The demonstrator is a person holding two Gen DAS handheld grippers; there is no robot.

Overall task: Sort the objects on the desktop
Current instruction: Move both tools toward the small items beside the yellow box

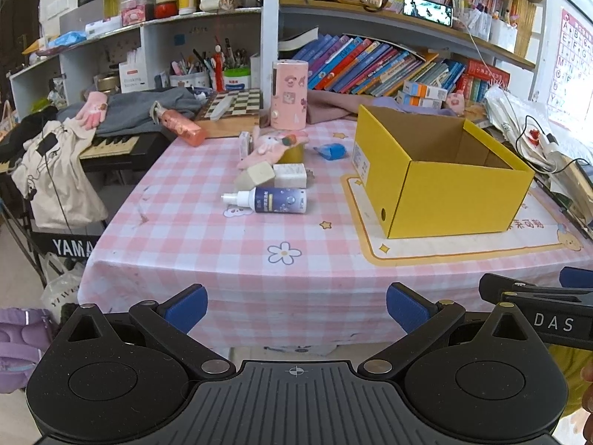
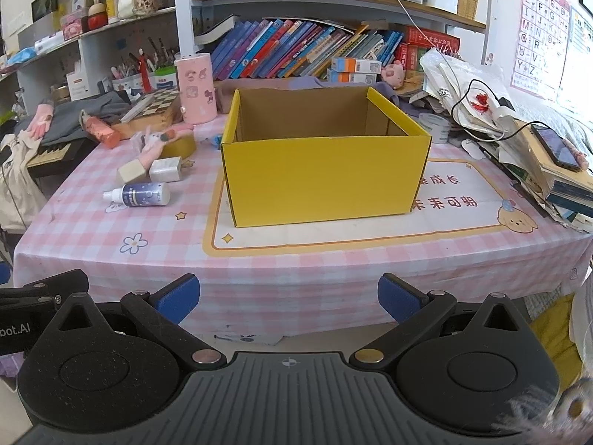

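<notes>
Left wrist view: spray bottle (image 1: 270, 200) lies well beyond both grippers' spread, empty fingers (image 1: 187, 306)

Left gripper (image 1: 296, 306) and right gripper (image 2: 289, 296) level, fingers spread.

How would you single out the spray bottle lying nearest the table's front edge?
Start at the yellow box on the checked tablecloth; look left. The spray bottle lies on its side before two pale blocks, the only item with a dark blue label and white nozzle.

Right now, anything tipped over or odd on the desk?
Yes. The spray bottle lies on its side left of the yellow box, and an orange bottle is tipped over near the chessboard. No spill shows.
</notes>
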